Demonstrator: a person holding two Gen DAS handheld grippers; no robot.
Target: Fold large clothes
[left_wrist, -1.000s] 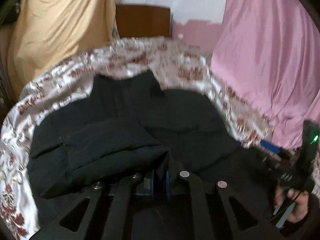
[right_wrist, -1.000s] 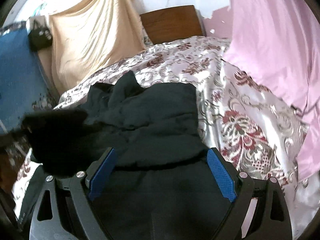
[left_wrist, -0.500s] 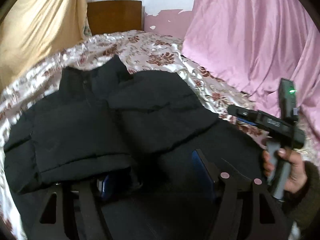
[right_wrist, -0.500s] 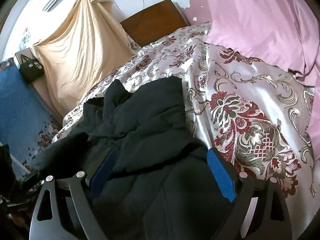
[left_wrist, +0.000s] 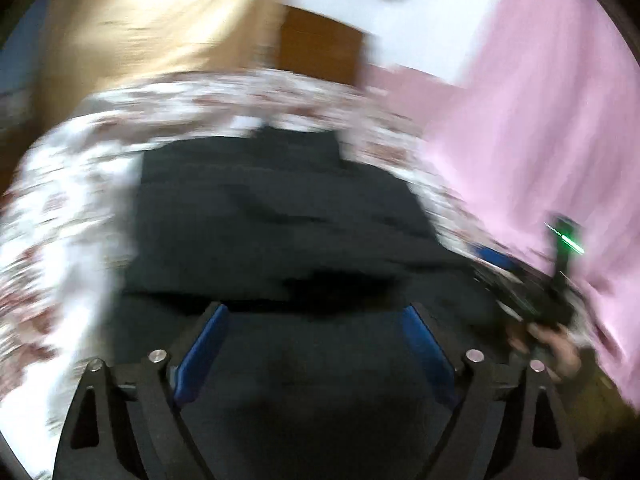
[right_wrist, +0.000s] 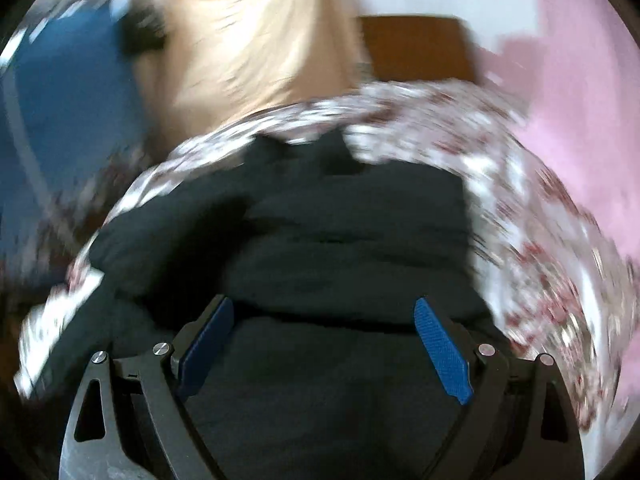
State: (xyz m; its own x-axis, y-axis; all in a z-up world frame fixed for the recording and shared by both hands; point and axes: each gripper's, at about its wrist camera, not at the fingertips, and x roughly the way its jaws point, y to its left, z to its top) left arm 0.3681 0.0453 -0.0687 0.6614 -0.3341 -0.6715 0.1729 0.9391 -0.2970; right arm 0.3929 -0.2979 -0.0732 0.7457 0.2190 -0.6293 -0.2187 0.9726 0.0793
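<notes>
A black padded jacket (left_wrist: pixel 276 220) lies on the bed, partly folded, its collar at the far end. It also fills the middle of the right wrist view (right_wrist: pixel 344 232). My left gripper (left_wrist: pixel 316 316) is open and empty above the jacket's near hem. My right gripper (right_wrist: pixel 322 312) is open and empty over the same near part. In the left wrist view the right gripper (left_wrist: pixel 496 258) shows at the right, held by a hand (left_wrist: pixel 554 344). Both views are motion-blurred.
The bed has a white and red floral cover (left_wrist: pixel 72 184), also in the right wrist view (right_wrist: pixel 532 248). A pink sheet (left_wrist: pixel 532 112) hangs on the right, a tan cloth (right_wrist: pixel 256 48) on the left, a wooden headboard (left_wrist: pixel 320 50) behind.
My left gripper opened and let go of the black jacket fold. Both grippers swung quickly, so both views are now blurred. The right gripper stayed open.
</notes>
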